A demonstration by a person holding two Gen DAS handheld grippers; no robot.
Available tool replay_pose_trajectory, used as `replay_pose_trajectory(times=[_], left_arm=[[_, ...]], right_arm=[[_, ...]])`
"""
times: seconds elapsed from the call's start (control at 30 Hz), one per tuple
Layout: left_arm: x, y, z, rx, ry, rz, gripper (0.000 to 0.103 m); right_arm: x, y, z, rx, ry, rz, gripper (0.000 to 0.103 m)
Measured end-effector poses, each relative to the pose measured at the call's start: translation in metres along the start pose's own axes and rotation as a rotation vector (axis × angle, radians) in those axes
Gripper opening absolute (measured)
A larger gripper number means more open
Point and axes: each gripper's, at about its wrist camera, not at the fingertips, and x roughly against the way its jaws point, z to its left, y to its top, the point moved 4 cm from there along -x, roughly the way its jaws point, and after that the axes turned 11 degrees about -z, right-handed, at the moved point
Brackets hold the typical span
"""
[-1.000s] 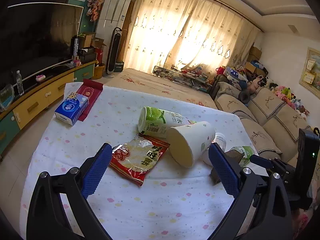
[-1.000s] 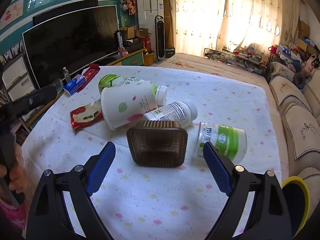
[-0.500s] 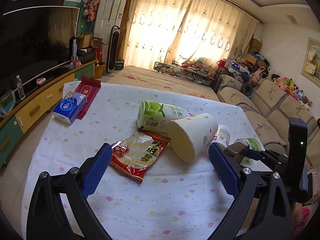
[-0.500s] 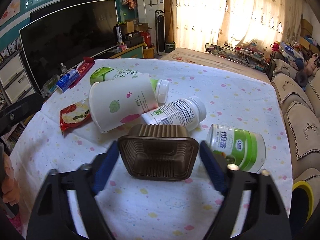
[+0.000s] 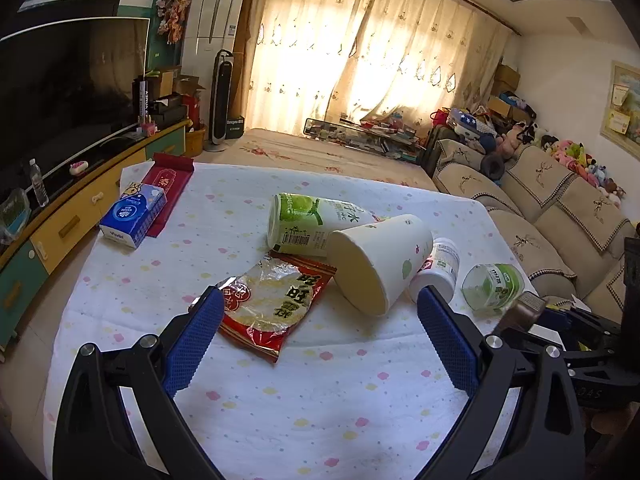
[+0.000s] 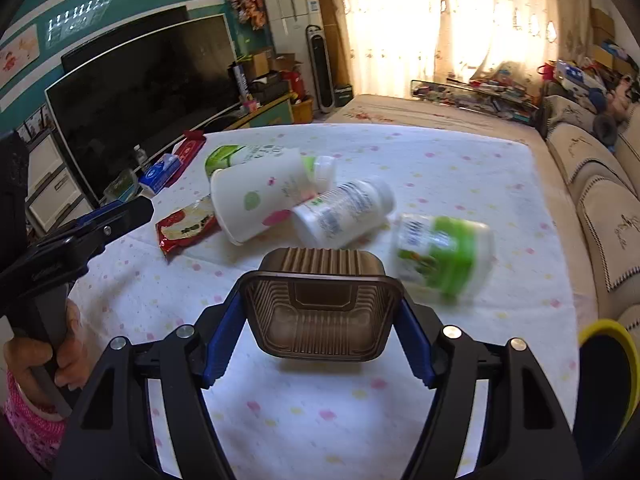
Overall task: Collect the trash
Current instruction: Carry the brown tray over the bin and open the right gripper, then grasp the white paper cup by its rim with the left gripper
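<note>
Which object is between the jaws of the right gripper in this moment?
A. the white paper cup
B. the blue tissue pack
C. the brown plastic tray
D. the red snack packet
C: in the right wrist view the brown plastic tray sits clamped between the blue pads of the right gripper, lifted above its shadow on the tablecloth.

A brown ribbed plastic tray (image 6: 318, 312) hangs tipped up off the cloth, open side facing the camera, pinched at its two side walls. At its 11 o'clock a white paper cup (image 6: 260, 200) lies on its side beside a red snack wrapper (image 6: 186, 230). At 12 lies a white pill bottle (image 6: 344, 212); at 2, a blurred green-labelled jar (image 6: 444, 256). Behind the cup lies a green-and-white drink bottle (image 5: 316, 224).
</note>
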Motion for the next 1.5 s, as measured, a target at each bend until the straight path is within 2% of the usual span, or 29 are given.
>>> replay_pose_trajectory(times=[0.1, 0.37, 0.53, 0.67, 0.87, 0.9, 0.93, 1.0, 1.27, 1.33, 1.5], left_arm=[[0.000, -0.001, -0.003, -0.003, -0.005, 0.002, 0.095], [0.001, -0.003, -0.012, -0.031, -0.018, 0.000, 0.095], [0.004, -0.003, -0.018, -0.066, -0.028, -0.018, 0.095], [0.002, -0.004, -0.023, -0.091, -0.033, -0.019, 0.095], [-0.002, -0.008, -0.031, -0.128, -0.037, -0.012, 0.095], [-0.003, -0.008, -0.032, -0.133, -0.038, -0.012, 0.095], [-0.003, -0.008, -0.032, -0.137, -0.039, -0.011, 0.095], [-0.005, -0.010, -0.034, -0.143, -0.046, -0.005, 0.095], [-0.008, -0.011, -0.036, -0.132, -0.082, 0.015, 0.095], [-0.009, -0.011, -0.036, -0.142, -0.068, 0.014, 0.095], [-0.021, -0.011, -0.041, -0.146, -0.070, 0.075, 0.094]], right_arm=[[0.026, -0.010, -0.027, -0.040, -0.052, -0.014, 0.067], [0.090, -0.037, -0.131, -0.150, -0.339, -0.056, 0.067], [0.107, -0.059, -0.196, -0.235, -0.499, -0.053, 0.067], [0.112, -0.081, -0.239, -0.307, -0.575, -0.026, 0.067], [0.109, -0.101, -0.265, -0.335, -0.619, -0.001, 0.067], [0.108, -0.102, -0.268, -0.337, -0.619, 0.002, 0.069], [0.108, -0.103, -0.272, -0.339, -0.618, 0.004, 0.076], [0.109, -0.103, -0.272, -0.339, -0.628, -0.006, 0.082], [0.107, -0.102, -0.265, -0.343, -0.614, -0.031, 0.082], [0.106, -0.103, -0.262, -0.343, -0.600, -0.034, 0.082], [0.108, -0.101, -0.257, -0.325, -0.588, -0.042, 0.082]])
